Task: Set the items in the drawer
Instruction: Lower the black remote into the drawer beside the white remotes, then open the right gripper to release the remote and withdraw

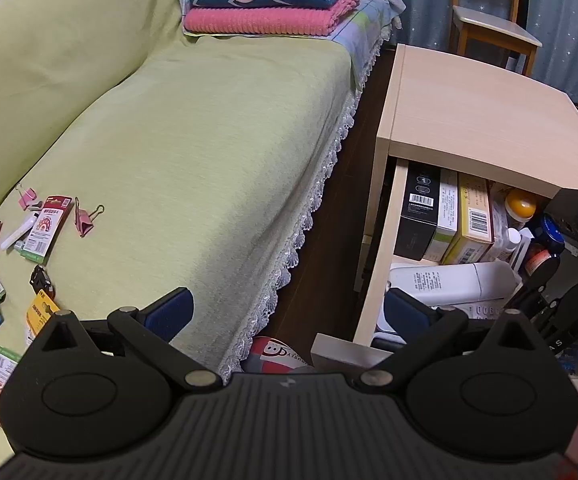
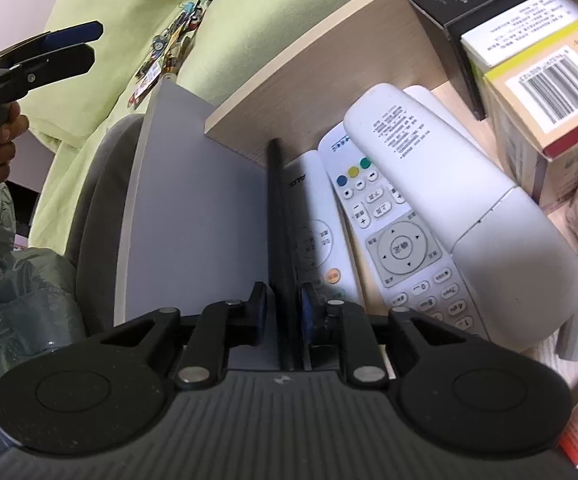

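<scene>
right claw (image 2: 283,312) pinches the drawer front (image 2: 279,240) — left claw (image 1: 289,316) spread wide.

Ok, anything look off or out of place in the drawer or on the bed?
Nothing damaged or spilled. The drawer is crowded: the white remotes lie overlapping and askew. The small packaged items are strewn loosely over the green bedcover.

Drawer (image 1: 377,240) beside the sofa (image 1: 193,168)
Remotes (image 2: 397,240) lie at the drawer's front, boxes (image 1: 441,216) behind them; clips (image 1: 85,218) and packets (image 1: 43,228) lie on the sofa's left.
</scene>
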The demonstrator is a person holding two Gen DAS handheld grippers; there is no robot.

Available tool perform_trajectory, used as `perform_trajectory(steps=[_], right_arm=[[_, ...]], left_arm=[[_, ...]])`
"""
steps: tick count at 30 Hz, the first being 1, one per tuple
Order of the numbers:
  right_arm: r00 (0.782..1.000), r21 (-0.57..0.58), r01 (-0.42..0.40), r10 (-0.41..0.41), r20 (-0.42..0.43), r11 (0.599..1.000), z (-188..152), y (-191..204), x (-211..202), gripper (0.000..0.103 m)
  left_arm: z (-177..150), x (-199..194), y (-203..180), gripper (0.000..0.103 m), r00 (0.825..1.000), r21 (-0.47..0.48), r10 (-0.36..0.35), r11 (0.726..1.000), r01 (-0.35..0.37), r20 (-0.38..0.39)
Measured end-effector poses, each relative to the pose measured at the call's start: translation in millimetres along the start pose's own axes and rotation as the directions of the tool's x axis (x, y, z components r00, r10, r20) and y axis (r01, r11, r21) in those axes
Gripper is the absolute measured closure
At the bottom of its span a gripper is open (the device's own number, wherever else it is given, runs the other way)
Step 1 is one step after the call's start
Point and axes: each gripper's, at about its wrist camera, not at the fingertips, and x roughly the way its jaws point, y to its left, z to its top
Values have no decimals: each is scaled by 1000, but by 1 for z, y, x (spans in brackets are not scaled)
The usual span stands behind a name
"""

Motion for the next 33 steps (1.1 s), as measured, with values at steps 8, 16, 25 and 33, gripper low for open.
perform_trajectory(steps=[8, 16, 25, 33], right_arm=[[994, 28, 76, -78, 81, 997, -2, 5, -19, 72], [936, 124, 252, -274, 221, 960, -24, 28, -56, 73], [899, 147, 398, -417, 135, 906, -41, 33, -59, 87], [914, 115, 384, -395, 97, 916, -26, 25, -35, 92]], left_arm=[[1, 1, -3, 1, 1000, 4, -13, 1000, 13, 3], [1, 9, -13, 1, 999, 23, -52, 998, 52, -5], [1, 10, -27, 1, 996, 70, -89, 994, 89, 4], [-3, 18, -27, 1, 997, 74, -82, 994, 83, -14]])
